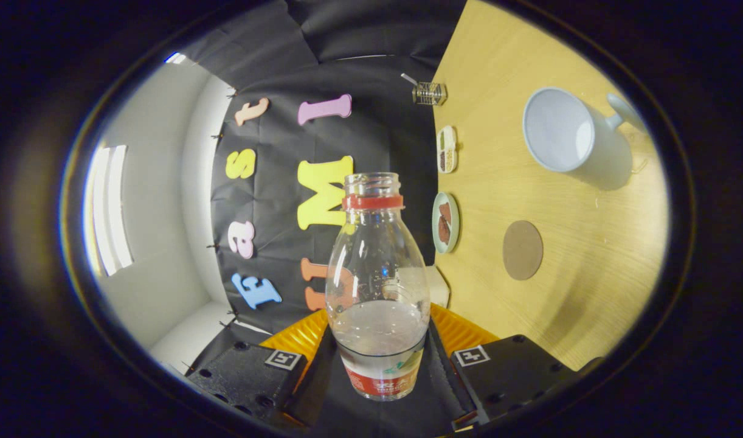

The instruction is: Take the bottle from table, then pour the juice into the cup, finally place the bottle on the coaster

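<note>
Clear, rounded plastic bottle [376,292] clamped between claw [377,359] fingers.

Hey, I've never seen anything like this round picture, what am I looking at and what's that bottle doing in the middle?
A person carries a hand-held gripper with two fingers; a fisheye camera on it looks forward along them, which bends the picture and tips the table sideways. The fingers are shut on a clear bottle, cap off, some liquid inside. On the wooden table sit a pale cup, a round brown coaster, a small plate and a narrow dish holding something I can't make out. The juice goes into the cup next.
</note>
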The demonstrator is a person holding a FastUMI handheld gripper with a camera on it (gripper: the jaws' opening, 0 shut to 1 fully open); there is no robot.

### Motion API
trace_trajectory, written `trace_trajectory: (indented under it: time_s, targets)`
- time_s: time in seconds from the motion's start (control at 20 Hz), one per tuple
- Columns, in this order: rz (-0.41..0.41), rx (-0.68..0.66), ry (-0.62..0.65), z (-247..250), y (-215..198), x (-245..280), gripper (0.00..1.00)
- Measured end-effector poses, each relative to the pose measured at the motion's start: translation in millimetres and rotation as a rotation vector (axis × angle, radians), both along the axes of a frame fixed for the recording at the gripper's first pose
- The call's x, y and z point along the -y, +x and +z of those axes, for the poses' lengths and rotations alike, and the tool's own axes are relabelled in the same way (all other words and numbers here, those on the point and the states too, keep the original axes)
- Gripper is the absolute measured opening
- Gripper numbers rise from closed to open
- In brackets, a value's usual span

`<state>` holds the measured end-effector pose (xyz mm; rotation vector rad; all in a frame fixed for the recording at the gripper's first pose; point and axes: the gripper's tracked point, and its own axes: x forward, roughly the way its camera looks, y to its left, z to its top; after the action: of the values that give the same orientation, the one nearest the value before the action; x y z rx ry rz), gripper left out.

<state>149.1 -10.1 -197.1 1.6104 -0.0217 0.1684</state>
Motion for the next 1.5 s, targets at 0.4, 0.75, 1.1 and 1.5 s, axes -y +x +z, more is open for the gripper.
trace_trajectory:
  time_s: [0.4,0.75,1.1,1.5]
  targets:
    - [-0.036,0.015,0.170,11.6,0.6,16.4,0.76]
    - [-0.030,0.006,0.223,9.9,2.6,19.1,0.76]
    - [-0.005,0.017,0.240,13.0,6.7,12.5,0.76]
    - [0.005,0.041,0.311,17.2,4.1,13.8,0.76]
